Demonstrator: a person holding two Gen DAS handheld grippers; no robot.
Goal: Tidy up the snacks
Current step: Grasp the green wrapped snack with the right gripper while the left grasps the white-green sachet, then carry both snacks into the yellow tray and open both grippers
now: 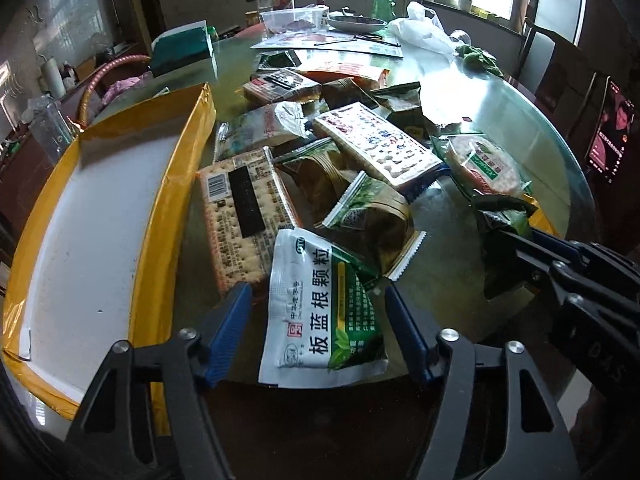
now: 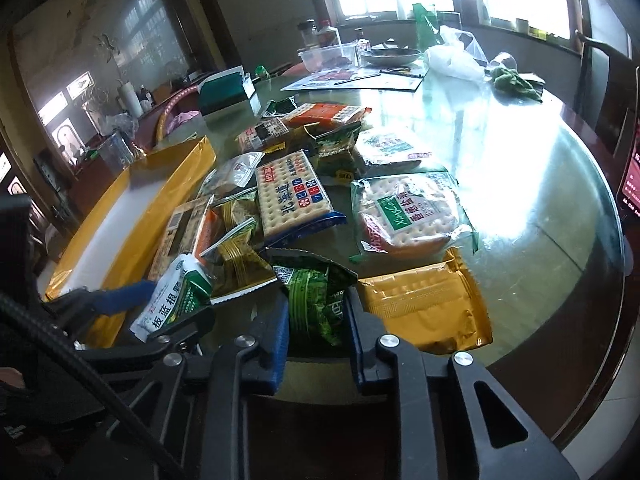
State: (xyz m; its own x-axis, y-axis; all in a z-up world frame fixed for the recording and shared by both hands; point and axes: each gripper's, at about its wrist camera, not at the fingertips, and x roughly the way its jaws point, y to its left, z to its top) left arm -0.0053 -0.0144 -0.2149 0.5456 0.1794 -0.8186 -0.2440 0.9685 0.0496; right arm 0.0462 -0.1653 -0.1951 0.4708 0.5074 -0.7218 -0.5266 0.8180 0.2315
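Observation:
A pile of snack packets lies on the glass round table (image 1: 500, 92). My left gripper (image 1: 318, 300) is open, its blue fingers on either side of a white and green sachet (image 1: 316, 312) at the table's near edge. A yellow-rimmed box with a white floor (image 1: 100, 216) stands to its left. My right gripper (image 2: 318, 312) is shut on a green snack bag (image 2: 314, 296); it also shows at the right of the left wrist view (image 1: 516, 244). The sachet (image 2: 176, 296) and left gripper (image 2: 168, 304) show at the left of the right wrist view.
Cracker packs (image 1: 240, 208) (image 2: 292, 192) (image 2: 412, 212), a gold packet (image 2: 428, 304) and green-gold bags (image 1: 372, 216) fill the near table. At the far end are a green tissue box (image 1: 184, 48), plastic container (image 1: 292, 20), bowl (image 1: 356, 22) and white bag (image 1: 424, 28). A phone screen (image 1: 610, 128) glows right.

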